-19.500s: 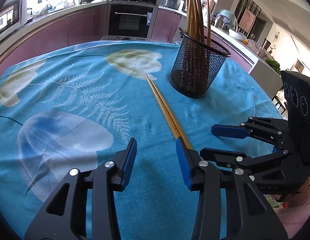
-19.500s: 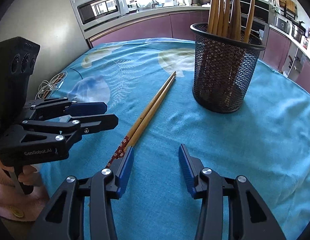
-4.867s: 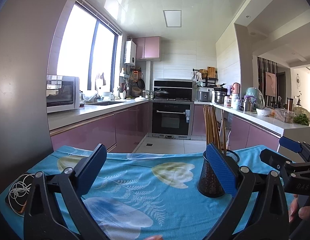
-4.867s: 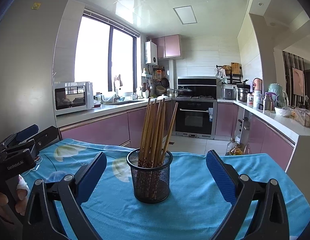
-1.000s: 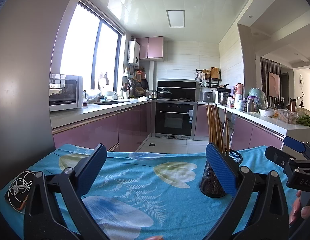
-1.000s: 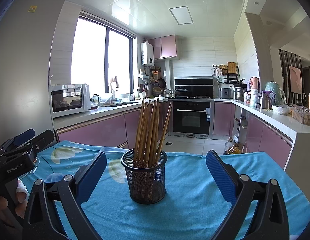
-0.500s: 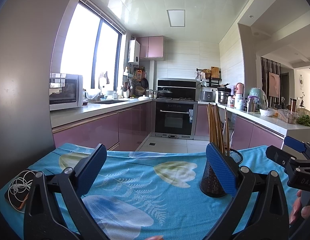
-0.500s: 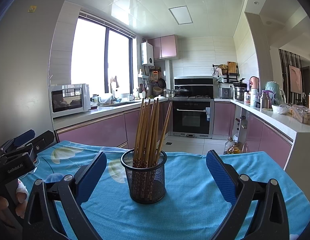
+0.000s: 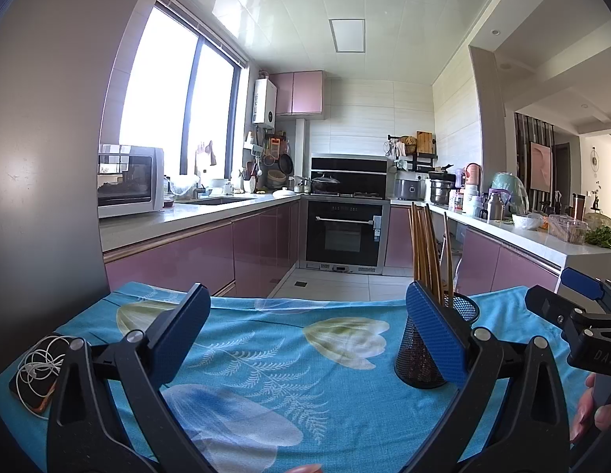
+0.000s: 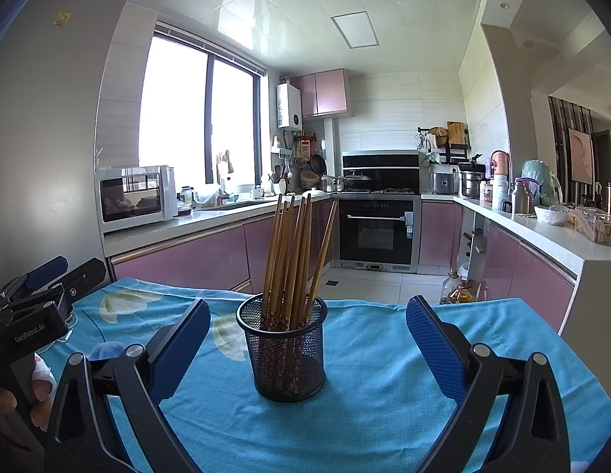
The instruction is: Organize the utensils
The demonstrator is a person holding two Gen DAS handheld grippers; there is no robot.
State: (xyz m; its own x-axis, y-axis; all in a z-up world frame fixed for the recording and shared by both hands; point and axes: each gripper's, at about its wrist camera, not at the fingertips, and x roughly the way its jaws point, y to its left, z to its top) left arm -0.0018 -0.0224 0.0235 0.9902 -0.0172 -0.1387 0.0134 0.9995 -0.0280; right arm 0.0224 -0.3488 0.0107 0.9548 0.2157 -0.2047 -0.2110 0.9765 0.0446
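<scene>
Tablecloth [image 10: 384, 394]: bright turquoise, printed with pale cream-yellow tulip shapes, white fern fronds, a blue-and-white blossom. Mesh holder [image 10: 287, 351]: black wire. Chopsticks [image 10: 293, 252]: tan wood; lower ends seem red with pale speckling, hard to tell through mesh. Left gripper [image 9: 305, 331] and right gripper [image 10: 307, 339]: black frames, blue textured pads. Cabinets [image 10: 187, 260]: glossy mauve-pink. Oven [image 10: 378, 232]: black. Microwave [image 10: 136, 195]: white.

Kitchen, U-shaped layout. Pink glossy base cabinets [image 10: 195, 260] under a pale countertop [image 9: 179, 215]. Tall window [image 10: 195, 118] on left wall, bright daylight, overexposed. White microwave [image 10: 136, 195] on counter below it. Black built-in oven [image 9: 346, 236] centred at far wall, hob and dark range hood above. Pink wall cabinets [image 9: 299, 92] beside a white water heater [image 9: 264, 100]. White tiled walls, pale tiled floor [image 9: 337, 285]. Recessed ceiling panel light [image 9: 346, 35]. Right counter crowded with pots and jars.
</scene>
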